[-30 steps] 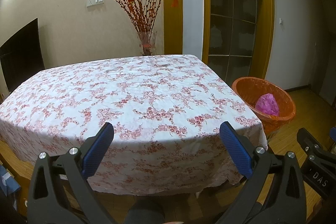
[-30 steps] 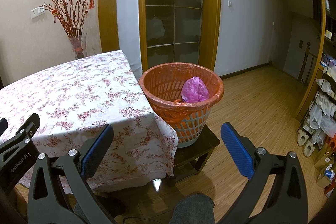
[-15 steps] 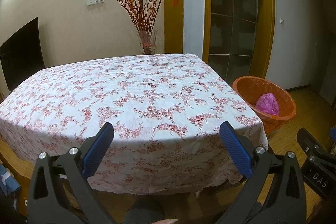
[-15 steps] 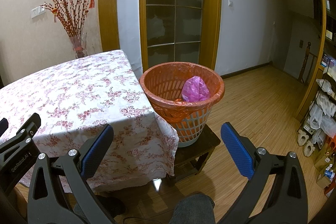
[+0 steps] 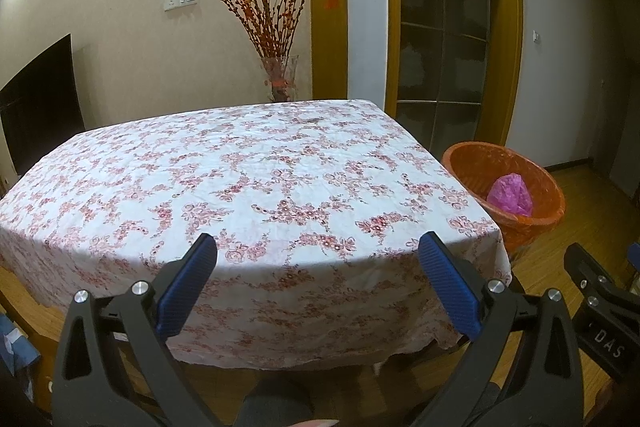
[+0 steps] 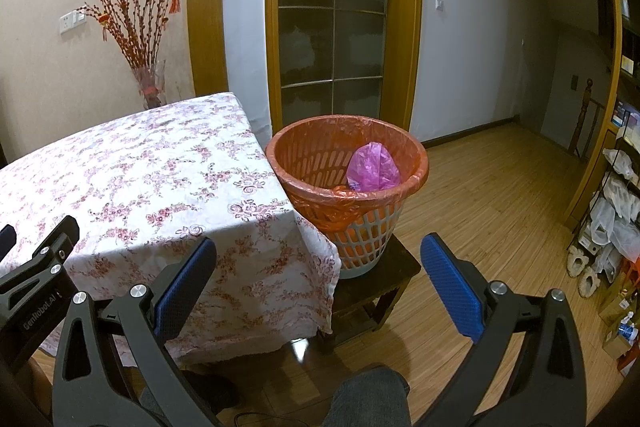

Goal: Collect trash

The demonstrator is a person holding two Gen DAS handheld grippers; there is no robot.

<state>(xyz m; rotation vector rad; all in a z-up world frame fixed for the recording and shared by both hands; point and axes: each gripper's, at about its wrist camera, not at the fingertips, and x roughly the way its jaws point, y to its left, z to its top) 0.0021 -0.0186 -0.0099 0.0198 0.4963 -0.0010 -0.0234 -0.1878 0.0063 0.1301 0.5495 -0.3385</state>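
A white waste basket (image 6: 362, 231) lined with an orange bag stands on a dark stool (image 6: 376, 281) beside the table's right end. A crumpled pink plastic bag (image 6: 373, 167) lies inside it. From the left wrist view the same basket (image 5: 532, 211) and pink bag (image 5: 511, 194) sit at the right. My left gripper (image 5: 318, 259) hangs open before the table's near edge, holding nothing. My right gripper (image 6: 318, 259) is open too, in front of and below the basket, empty.
The table (image 5: 240, 187) wears a white cloth with red flowers. A vase of red branches (image 5: 278, 79) stands behind it by the wall. A glass door (image 6: 332, 27) is beyond the basket. Shelves with bags (image 6: 616, 195) line the far right. Wood floor (image 6: 500, 207) spreads rightward.
Both views have shifted only slightly; the table and basket sit a touch higher in the frame. Both grippers stay open and empty.
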